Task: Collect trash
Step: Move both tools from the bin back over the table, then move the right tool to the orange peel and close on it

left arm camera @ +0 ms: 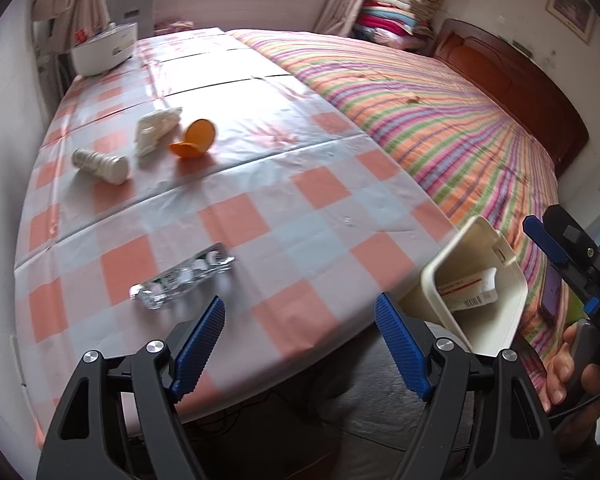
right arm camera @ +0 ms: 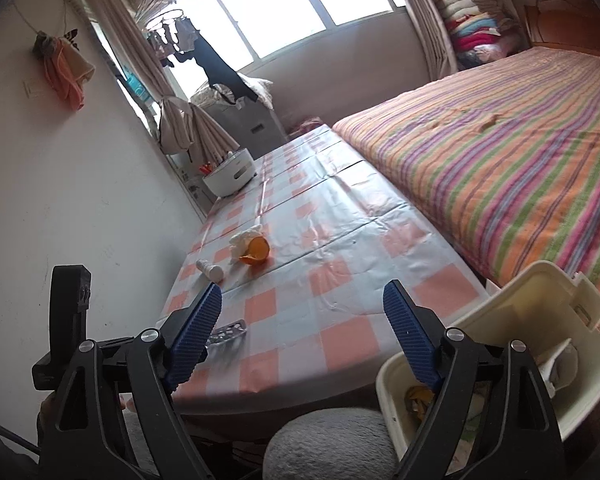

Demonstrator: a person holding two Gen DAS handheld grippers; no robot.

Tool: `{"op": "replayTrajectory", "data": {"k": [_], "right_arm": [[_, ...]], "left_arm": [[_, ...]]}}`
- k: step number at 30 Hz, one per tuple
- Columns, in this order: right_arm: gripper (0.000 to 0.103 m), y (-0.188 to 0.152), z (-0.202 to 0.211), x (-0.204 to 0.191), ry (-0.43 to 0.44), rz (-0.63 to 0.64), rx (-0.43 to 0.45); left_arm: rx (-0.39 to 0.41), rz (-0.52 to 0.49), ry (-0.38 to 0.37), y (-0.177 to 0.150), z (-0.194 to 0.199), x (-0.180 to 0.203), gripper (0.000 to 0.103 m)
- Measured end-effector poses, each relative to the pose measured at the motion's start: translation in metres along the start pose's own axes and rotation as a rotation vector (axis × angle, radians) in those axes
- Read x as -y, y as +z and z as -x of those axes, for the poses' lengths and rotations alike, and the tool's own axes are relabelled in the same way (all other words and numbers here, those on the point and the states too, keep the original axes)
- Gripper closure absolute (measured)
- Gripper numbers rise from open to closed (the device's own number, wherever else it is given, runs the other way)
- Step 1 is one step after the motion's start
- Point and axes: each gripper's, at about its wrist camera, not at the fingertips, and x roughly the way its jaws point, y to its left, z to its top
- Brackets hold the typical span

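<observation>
Trash lies on the checked tablecloth [left arm camera: 320, 216]: a foil blister pack [left arm camera: 182, 280] nearest, a small white bottle [left arm camera: 100, 165] on its side, a crumpled tissue [left arm camera: 156, 128] and orange peel [left arm camera: 194, 139]. My left gripper [left arm camera: 300, 320] hangs open and empty over the table's near edge, just right of the blister pack. A cream bin [left arm camera: 480, 340] with a carton [left arm camera: 468, 292] inside stands tilted off the table's right corner. In the right wrist view, my right gripper [right arm camera: 302, 308] is open and empty, with the blister pack [right arm camera: 226, 332] by its left finger and the bin [right arm camera: 540, 312] at its right.
A striped bed [right arm camera: 500, 168] runs along the table's right side. A white basin [right arm camera: 230, 174] sits at the table's far left corner, with a white wall [right arm camera: 80, 180] on the left. A grey cushioned stool [right arm camera: 332, 444] stands below the table's near edge.
</observation>
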Motion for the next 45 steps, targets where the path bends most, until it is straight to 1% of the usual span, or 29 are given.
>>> {"op": "replayTrajectory", "data": {"k": [7,11,16,19,21,27,31,33,37,41,45], "right_arm": [[0.02,0.012,-0.042,-0.043,0.076,0.073,-0.055],[0.019,0.017,-0.077,-0.062,0.126,0.091,-0.101],[0.019,0.024,-0.119,-0.078,0.143,0.116,-0.139],[0.019,0.028,-0.142,-0.088,0.146,0.139,-0.162],[0.019,0.032,-0.165,-0.093,0.156,0.144,-0.181],[0.019,0.048,-0.217,-0.09,0.135,0.134,-0.212],[0.019,0.05,-0.245,-0.087,0.114,0.137,-0.239],[0.019,0.048,-0.263,-0.086,0.088,0.149,-0.254],[0.02,0.046,-0.283,-0.085,0.067,0.149,-0.267],[0.026,0.043,-0.301,-0.086,0.046,0.16,-0.273],[0.028,0.037,-0.315,-0.087,0.029,0.182,-0.291]], "left_arm": [[0.028,0.116,0.031,-0.005,0.012,-0.055,0.028],[0.046,0.192,0.048,-0.007,0.017,-0.084,0.028],[0.072,0.273,0.059,-0.011,0.023,-0.116,0.028],[0.082,0.306,0.068,-0.011,0.025,-0.13,0.028],[0.084,0.322,0.072,-0.011,0.025,-0.139,0.028],[0.079,0.351,0.075,-0.011,0.022,-0.156,0.028],[0.071,0.363,0.075,-0.01,0.016,-0.163,0.028],[0.066,0.369,0.074,-0.008,0.013,-0.167,0.028],[0.059,0.37,0.076,-0.004,0.008,-0.171,0.028],[0.052,0.371,0.075,-0.001,0.003,-0.175,0.028],[0.044,0.379,0.073,-0.001,-0.002,-0.18,0.028]]}}
